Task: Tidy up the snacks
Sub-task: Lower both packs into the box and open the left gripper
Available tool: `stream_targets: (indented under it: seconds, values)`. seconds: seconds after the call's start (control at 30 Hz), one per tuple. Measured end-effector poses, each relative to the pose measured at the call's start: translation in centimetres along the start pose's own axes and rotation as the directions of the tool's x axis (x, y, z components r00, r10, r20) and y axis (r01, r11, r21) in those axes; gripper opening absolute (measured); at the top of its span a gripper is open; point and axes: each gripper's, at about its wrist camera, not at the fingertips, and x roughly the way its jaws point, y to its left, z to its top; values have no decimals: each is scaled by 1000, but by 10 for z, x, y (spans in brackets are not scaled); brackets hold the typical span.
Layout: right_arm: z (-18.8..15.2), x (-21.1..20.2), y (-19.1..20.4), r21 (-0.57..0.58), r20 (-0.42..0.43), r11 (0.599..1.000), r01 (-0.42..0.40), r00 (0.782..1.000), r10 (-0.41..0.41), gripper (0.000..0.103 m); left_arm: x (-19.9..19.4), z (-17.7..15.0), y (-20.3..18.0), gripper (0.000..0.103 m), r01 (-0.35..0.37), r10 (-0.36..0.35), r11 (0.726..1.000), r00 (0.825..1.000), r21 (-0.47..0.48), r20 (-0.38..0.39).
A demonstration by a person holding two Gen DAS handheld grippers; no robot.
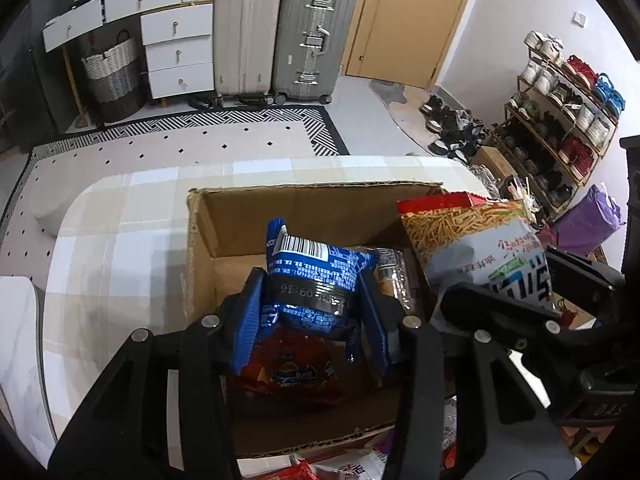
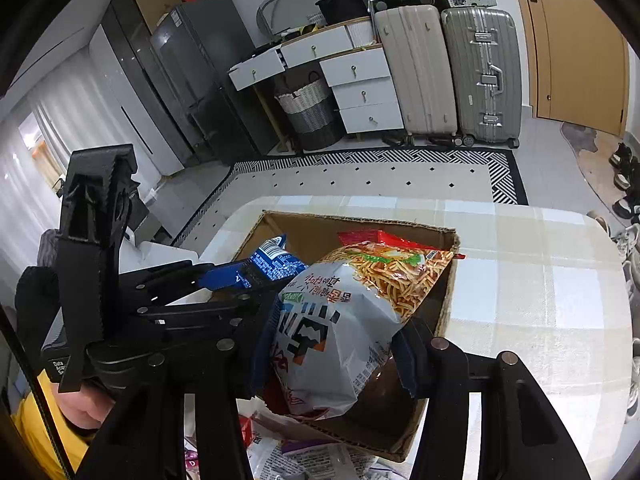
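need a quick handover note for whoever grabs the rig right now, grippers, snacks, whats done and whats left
Left hand-held gripper: shut on the blue snack pack, held over the open cardboard box.
Right hand-held gripper: shut on the grey noodle snack bag, also above the box.
Done: a red chip bag and a dark packet already lie inside.
Left: drop both held packs in, then collect the loose packets on the table by the box's near edge.
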Motion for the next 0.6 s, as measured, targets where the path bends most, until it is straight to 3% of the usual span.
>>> stream_targets:
  seconds: [0.23,0.4,0.6]
  values:
    - [0,5,5,-6,-10,1000,11,1000,-11,52,0,-4,8,45,15,-15,1000,1000,-14,-5]
    - [-2,9,8,-26,-19,998,49,999,-50,52,-9,-11,13,74,2,-2,1000,1000,-25,-6]
    - [-4,12,1,-2,-48,999,50,998,-50,52,-27,-16,12,74,-11,12,1000,1000,-25,12]
